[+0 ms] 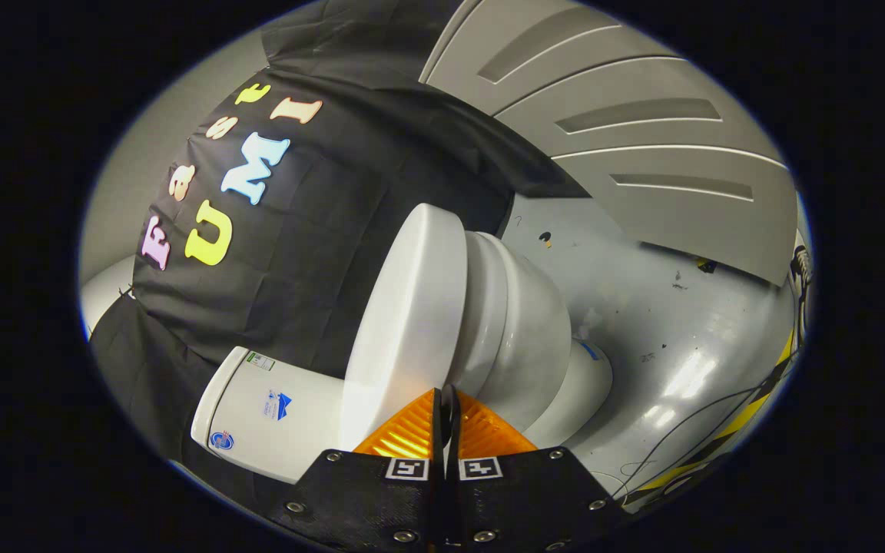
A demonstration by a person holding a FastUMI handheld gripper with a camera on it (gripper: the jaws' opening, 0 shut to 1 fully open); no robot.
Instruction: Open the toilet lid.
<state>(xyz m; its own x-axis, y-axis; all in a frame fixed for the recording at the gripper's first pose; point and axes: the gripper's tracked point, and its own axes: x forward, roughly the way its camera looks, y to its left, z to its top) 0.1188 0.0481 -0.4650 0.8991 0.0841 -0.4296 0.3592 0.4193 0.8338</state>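
The view is rolled on its side. A white toilet stands on the grey floor against the black cloth wall. Its lid (404, 322) lies flat down on the seat (488, 307), above the bowl (538, 346). The tank (273, 415) sits behind the lid, by the cloth. My gripper (447, 403) is shut, its two fingers pressed together with nothing visible between them. The tips sit right at the lid's front rim, where the lid meets the seat. Whether they touch the rim I cannot tell.
The glossy grey floor (657, 322) spreads beyond the bowl, with cables (688, 438) and yellow-black tape (750, 415) near its far side. A grey panelled wall (642, 130) rises past the floor. The black cloth (296, 253) hangs close behind the tank.
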